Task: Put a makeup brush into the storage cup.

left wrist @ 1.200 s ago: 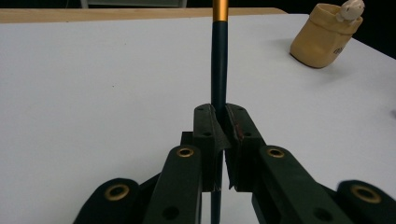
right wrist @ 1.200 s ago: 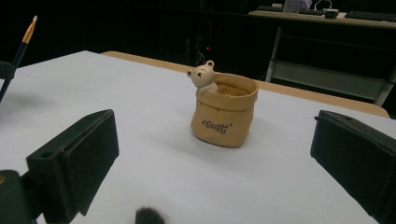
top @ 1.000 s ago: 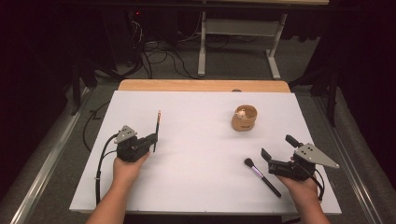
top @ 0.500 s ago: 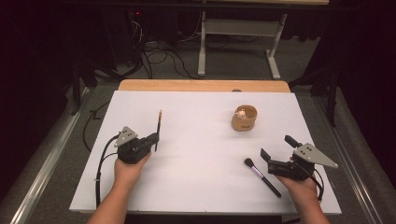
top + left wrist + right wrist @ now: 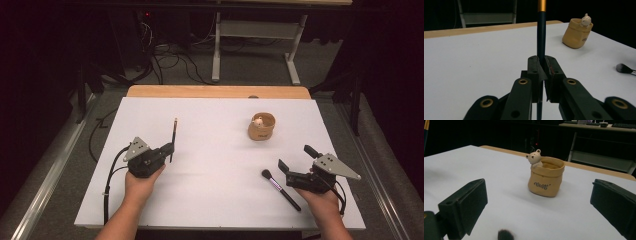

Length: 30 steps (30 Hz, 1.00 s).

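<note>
— Left gripper (image 5: pixel 169 149) clamped on the slim dark pencil-like brush (image 5: pixel 173 137), gold band (image 5: pixel 542 5) showing above the pads. Right gripper (image 5: pixel 295 162) wide apart, holding nothing, makeup brush (image 5: pixel 280 188) lying on the white table (image 5: pixel 220 150) just beside it.

— Good. Best to keep the grip firm, lift clear, then carry toward the bear pot (image 5: pixel 261 126), tipping upright before lowering.

— Tip end possibly bristled; hard to tell from here.

— Then lower slowly, centred over the rim.

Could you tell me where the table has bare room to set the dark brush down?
Free: the wide middle between the left hand-held gripper and the pot, and the far-left stretch of the table. Crowded: front right, where the makeup brush lies by the right hand-held gripper.
</note>
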### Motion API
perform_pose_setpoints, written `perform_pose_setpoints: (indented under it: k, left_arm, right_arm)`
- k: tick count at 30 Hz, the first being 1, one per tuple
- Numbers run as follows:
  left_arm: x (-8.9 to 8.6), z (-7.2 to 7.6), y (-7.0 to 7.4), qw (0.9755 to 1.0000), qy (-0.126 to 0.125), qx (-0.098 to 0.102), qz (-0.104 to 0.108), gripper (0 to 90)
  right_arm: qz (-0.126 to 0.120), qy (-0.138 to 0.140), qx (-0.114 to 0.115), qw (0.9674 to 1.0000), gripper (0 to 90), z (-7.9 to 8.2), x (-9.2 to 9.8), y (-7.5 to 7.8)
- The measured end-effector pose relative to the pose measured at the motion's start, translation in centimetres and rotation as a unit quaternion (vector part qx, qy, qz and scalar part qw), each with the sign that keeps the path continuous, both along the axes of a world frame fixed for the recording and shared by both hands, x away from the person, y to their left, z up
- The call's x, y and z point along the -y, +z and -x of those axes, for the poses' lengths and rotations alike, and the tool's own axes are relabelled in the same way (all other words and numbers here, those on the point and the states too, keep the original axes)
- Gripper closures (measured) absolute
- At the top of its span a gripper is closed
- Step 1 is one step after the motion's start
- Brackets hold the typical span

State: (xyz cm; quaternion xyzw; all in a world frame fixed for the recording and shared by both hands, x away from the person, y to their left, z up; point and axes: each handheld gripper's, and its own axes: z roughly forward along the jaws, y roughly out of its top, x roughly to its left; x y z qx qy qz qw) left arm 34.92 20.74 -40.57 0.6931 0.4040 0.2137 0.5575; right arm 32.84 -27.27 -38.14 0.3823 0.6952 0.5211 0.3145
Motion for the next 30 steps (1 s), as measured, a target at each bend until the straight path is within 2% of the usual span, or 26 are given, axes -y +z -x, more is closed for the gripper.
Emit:
perform_pose_setpoints:
  k: [11, 17, 22, 25, 30]
  left_arm:
    - [2.3, 1.1, 0.9, 0.9991, -0.028, 0.024, -0.019, 83.9]
    - [3.7, 1.6, 1.1, 0.9979, -0.056, 0.024, -0.025, 83.9]
    - [4.4, 2.0, 1.4, 0.9972, -0.065, 0.03, -0.021, 83.9]
    - [4.6, 2.1, 1.5, 0.9969, -0.07, 0.031, -0.018, 83.9]
    - [4.5, 2.1, 1.7, 0.9972, -0.067, 0.032, -0.012, 83.9]
  right_arm:
    - [0.001, 0.003, 0.0, 1.0, 2.6, 0.0, -0.2, 0.0]
    - [-0.001, 0.01, 0.002, 1.0, 2.6, 0.2, -0.6, 0.2]
    - [-0.005, 0.019, 0.005, 0.9998, 2.7, 0.6, -1.3, 0.5]
    - [0.002, 0.024, 0.008, 0.9997, 2.7, 0.8, -1.9, 0.7]
    - [0.0, 0.021, 0.013, 0.9997, 2.6, 0.8, -2.6, 1.4]
